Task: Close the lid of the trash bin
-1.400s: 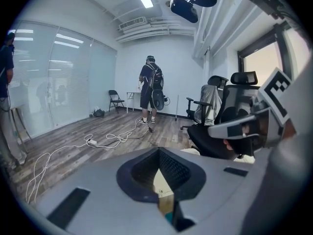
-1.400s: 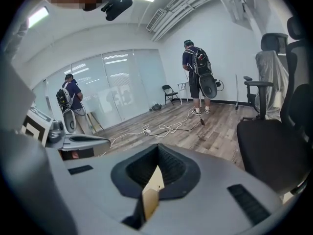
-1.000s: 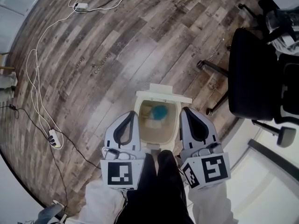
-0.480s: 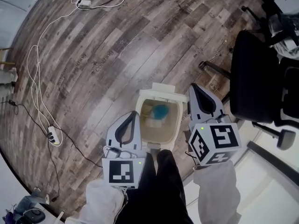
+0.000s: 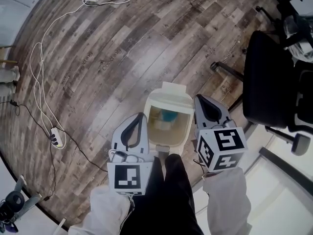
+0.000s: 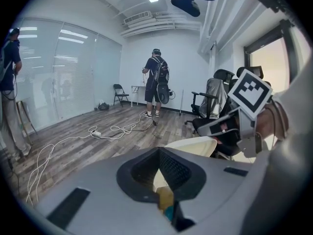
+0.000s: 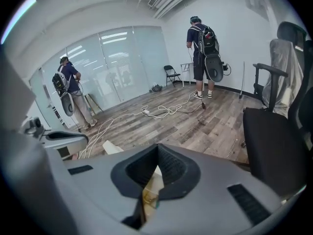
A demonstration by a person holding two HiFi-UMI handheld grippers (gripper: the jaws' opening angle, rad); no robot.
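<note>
A cream trash bin stands on the wood floor just ahead of the person's legs. Its lid is hinged at the far side and leans forward over the far part of the opening. Blue rubbish shows inside. My right gripper is shut on nothing, its tip beside the lid's right edge. At the bin's left wall my left gripper is also shut and empty. In the left gripper view the lid shows beyond my shut jaws, with the right gripper behind it.
A black office chair stands close on the right. White cables and a power strip lie on the floor at the left. A person stands far across the room; another person is near the glass wall.
The right gripper has moved forward along the bin's right side. The lid has tipped from upright to leaning over the opening. The left gripper has barely moved.
</note>
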